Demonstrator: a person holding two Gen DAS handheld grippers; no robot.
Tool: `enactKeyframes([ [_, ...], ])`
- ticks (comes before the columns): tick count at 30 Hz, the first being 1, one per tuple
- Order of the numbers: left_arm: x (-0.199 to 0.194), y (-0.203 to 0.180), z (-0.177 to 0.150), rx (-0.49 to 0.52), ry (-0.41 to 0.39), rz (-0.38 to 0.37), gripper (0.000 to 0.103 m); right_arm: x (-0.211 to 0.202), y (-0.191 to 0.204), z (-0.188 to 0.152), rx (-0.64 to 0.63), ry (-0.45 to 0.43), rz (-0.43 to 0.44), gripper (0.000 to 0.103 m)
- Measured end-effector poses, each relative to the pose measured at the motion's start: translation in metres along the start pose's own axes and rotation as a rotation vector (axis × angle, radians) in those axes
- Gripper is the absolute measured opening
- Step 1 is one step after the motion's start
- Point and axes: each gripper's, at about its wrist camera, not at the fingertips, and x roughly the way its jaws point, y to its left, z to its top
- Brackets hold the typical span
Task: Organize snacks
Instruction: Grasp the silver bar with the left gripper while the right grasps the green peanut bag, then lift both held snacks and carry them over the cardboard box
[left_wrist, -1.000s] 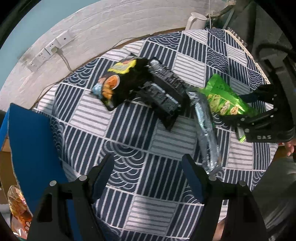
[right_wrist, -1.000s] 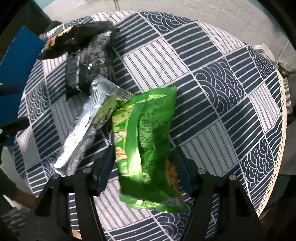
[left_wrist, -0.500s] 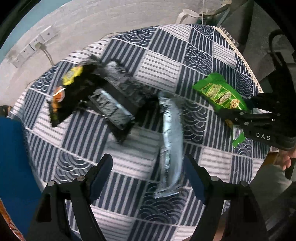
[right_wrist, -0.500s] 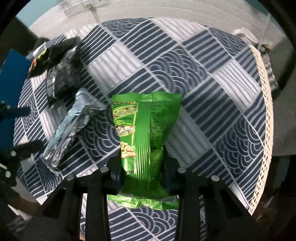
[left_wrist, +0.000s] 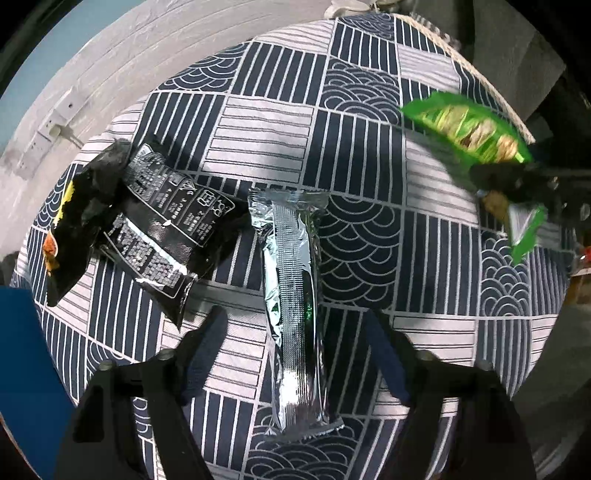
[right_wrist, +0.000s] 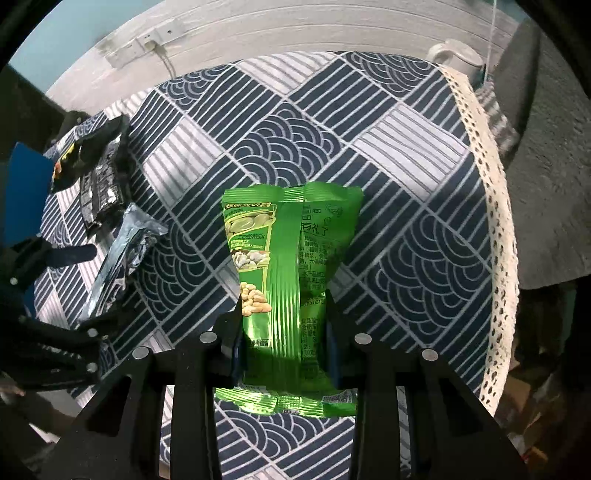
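Note:
My right gripper (right_wrist: 282, 325) is shut on a green snack bag (right_wrist: 288, 266) and holds it above the patterned tablecloth (right_wrist: 406, 229). The bag also shows in the left wrist view (left_wrist: 476, 129), raised at the right. My left gripper (left_wrist: 295, 350) is open, its fingers either side of a long silver packet (left_wrist: 293, 295) lying on the cloth; I cannot tell if they touch it. Two black packets (left_wrist: 166, 229) and a black bag with yellow and orange print (left_wrist: 74, 229) lie to the left. The silver packet (right_wrist: 122, 258) shows in the right wrist view too.
A blue box (left_wrist: 22, 369) stands at the table's left edge. A white mug (right_wrist: 454, 55) sits at the far right corner. The lace-trimmed cloth edge (right_wrist: 495, 221) runs down the right. Wall sockets (right_wrist: 140, 44) are on the wall behind.
My right gripper has closed on the green bag and lifted it off the cloth. My left gripper has moved right, from near the blue box to over the silver packet.

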Motion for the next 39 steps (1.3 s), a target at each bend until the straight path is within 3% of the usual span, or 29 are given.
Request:
enactKeyframes([
  [1,0.002,-0.001,0.000,0.000,0.005,-0.002,0.047,-0.001,0.002,-0.005,0.003,-0.003,0.002,0.032],
  [3,0.005,-0.004,0.001,-0.001,0.020,-0.009,0.029,-0.015,0.009,-0.011,0.004,-0.010,0.007,0.032],
  [5,0.005,-0.004,0.000,0.006,0.009,-0.010,0.028,-0.017,0.005,-0.013,-0.001,-0.014,0.011,0.032],
  [9,-0.002,-0.002,-0.004,0.020,-0.020,-0.003,0.028,-0.011,0.034,-0.006,-0.006,-0.025,0.012,0.032],
  [19,-0.058,0.013,-0.020,0.032,-0.117,0.046,0.028,-0.039,0.055,-0.001,-0.038,-0.068,0.007,0.032],
  [29,-0.112,0.069,-0.051,-0.044,-0.190,0.062,0.028,-0.068,0.095,0.006,-0.083,-0.118,0.019,0.032],
  [39,-0.152,0.122,-0.081,-0.138,-0.244,0.066,0.028,-0.091,0.167,0.022,-0.170,-0.157,0.073,0.032],
])
